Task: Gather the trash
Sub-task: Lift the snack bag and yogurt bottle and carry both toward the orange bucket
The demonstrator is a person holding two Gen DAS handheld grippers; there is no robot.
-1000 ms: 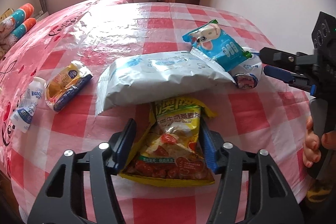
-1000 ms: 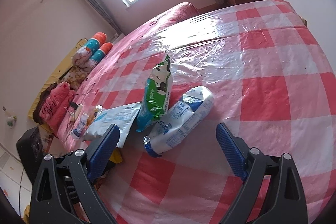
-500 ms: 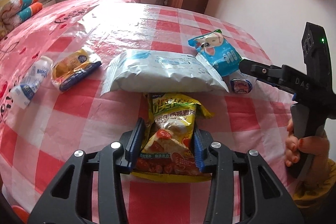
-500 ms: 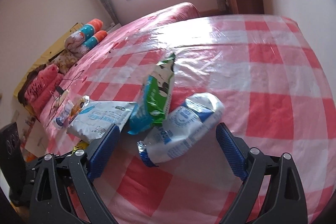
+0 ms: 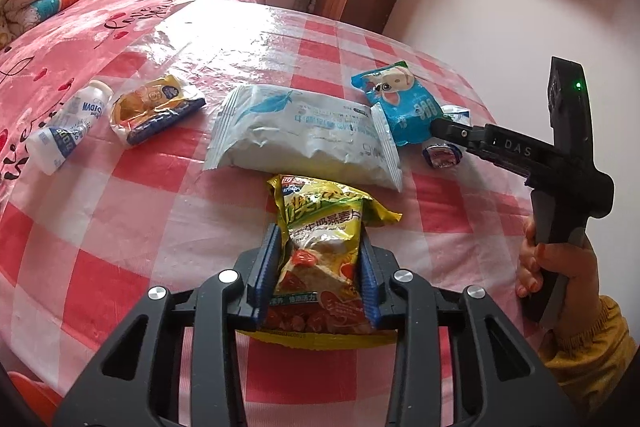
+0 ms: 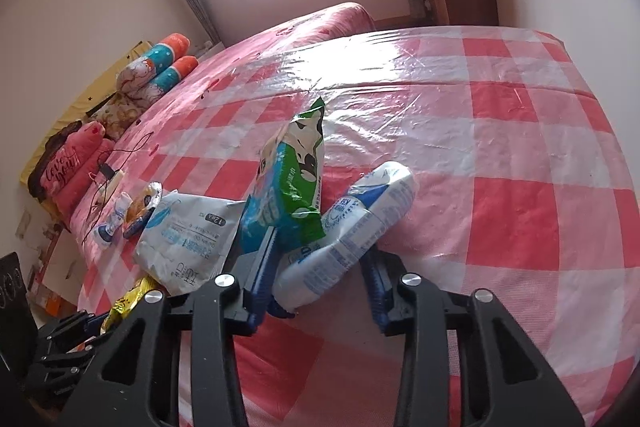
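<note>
Trash here is light, crinkly and slippery: left tool (image 5: pixel 320 277) has just closed across the oat packet (image 5: pixel 320 247), right tool (image 6: pixel 320 281) on the white pouch (image 6: pixel 352 235).

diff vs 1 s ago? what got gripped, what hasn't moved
Both sets of jaws have just been closing. The left gripper went from straddling the yellow snack bag to pinching it. The right gripper, wide open before, closed on the white-and-blue pouch. Big white pack, blue snack bag, small bottle and wrapper lie unmoved.
</note>
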